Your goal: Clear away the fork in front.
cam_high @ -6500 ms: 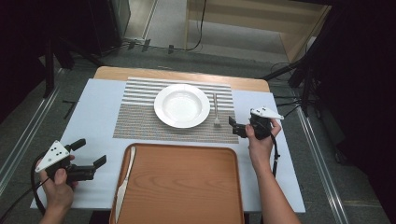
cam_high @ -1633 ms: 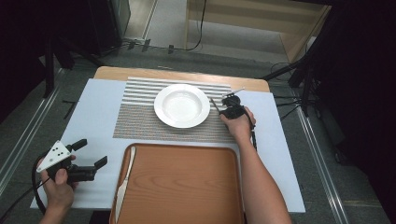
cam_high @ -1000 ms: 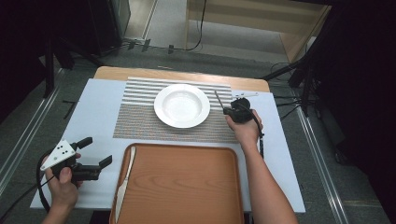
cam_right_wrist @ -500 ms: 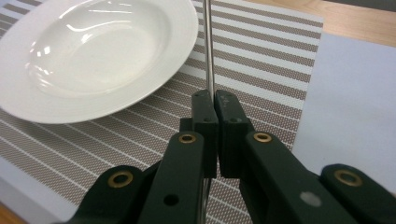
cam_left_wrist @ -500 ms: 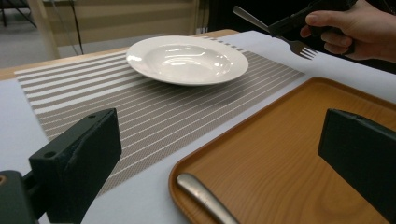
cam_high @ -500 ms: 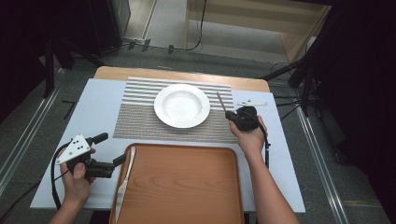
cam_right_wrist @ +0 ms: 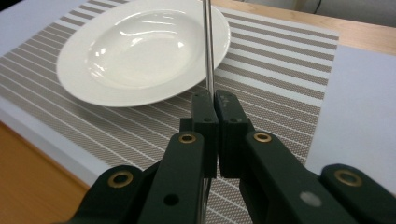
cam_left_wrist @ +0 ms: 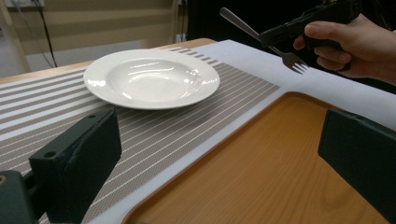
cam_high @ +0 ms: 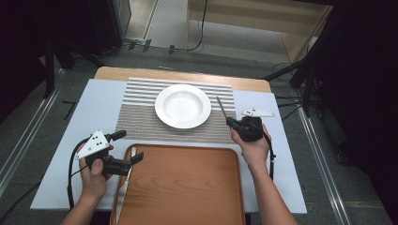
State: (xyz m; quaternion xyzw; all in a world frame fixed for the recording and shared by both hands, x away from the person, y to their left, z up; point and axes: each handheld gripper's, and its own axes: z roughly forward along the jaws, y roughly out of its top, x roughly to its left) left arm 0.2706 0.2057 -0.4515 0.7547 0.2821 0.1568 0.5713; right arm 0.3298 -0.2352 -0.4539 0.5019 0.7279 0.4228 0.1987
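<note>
Fork first: the slim silver metal fork (cam_left_wrist: 261, 39) is off the mat and clenched in our right gripper (cam_high: 233, 123), whose jaws are squeezed tight on the shaft. Six seconds back it lay flat on the striped woven placemat (cam_high: 141, 117) just right of the round white ceramic plate (cam_high: 182, 106); since then our right hand (cam_high: 253, 143) went in, took it, and has drawn it back toward the near right edge of the mat. We judge the pickup done and the carry under way, probably toward the brown wooden tray (cam_high: 187, 187).

Our left gripper (cam_high: 123, 146) has shifted too, from the table's left margin in to the tray's left rim, jaws spread wide with nothing between them. A pale knife (cam_high: 125, 180) lies along that rim, just beside it, so we take that for its next target.

In the high view the fork's long axis runs slanted, handle end up and away toward the plate's right rim. The left gripper view shows the tines (cam_left_wrist: 296, 63) pointing down and toward us, above the pale blue table cover (cam_high: 94, 108), clear of it.
</note>
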